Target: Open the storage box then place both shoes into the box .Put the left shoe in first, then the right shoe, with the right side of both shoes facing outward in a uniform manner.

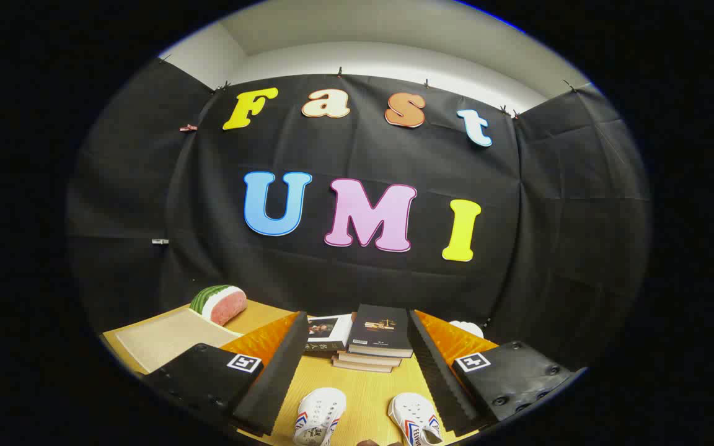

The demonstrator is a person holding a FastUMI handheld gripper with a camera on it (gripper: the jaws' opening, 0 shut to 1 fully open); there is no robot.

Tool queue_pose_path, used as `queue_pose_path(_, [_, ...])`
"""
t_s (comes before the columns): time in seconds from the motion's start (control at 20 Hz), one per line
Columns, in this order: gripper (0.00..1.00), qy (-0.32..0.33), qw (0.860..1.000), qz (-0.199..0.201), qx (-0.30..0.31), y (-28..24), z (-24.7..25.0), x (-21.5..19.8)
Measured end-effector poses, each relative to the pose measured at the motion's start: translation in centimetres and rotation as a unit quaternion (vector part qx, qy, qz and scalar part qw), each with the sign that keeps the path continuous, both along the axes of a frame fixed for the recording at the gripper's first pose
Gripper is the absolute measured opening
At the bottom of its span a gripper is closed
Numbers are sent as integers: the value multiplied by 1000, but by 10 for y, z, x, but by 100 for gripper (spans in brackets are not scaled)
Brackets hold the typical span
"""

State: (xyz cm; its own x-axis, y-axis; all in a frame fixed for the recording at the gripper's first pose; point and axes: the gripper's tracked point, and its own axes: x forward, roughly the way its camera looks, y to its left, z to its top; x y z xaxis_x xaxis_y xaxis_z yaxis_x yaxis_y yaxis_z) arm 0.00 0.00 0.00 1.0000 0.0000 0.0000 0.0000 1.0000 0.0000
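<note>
Two shoes lie on the table (369, 396) between the gripper's (363, 365) wide-spread, empty fingers: left shoe (320, 416) and right shoe (416, 418), toes toward the books (372, 339) beyond, long axes roughly along the fingers. Gripper held level, facing the wall.

The gripper (360, 365) is held level above the counter (366, 396), its two long fingers (276, 378) spread wide apart and empty, nothing pressed between them. Each finger carries a ridged inner pad and runs forward from a bulky mount bearing a square marker tag (244, 363). The fingers slant toward each other at their far tips, with open space between them
</note>
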Motion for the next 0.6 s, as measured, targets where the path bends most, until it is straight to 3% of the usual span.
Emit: queue_pose_path(0.6, [97,15,1000,17,2,7,-9,4])
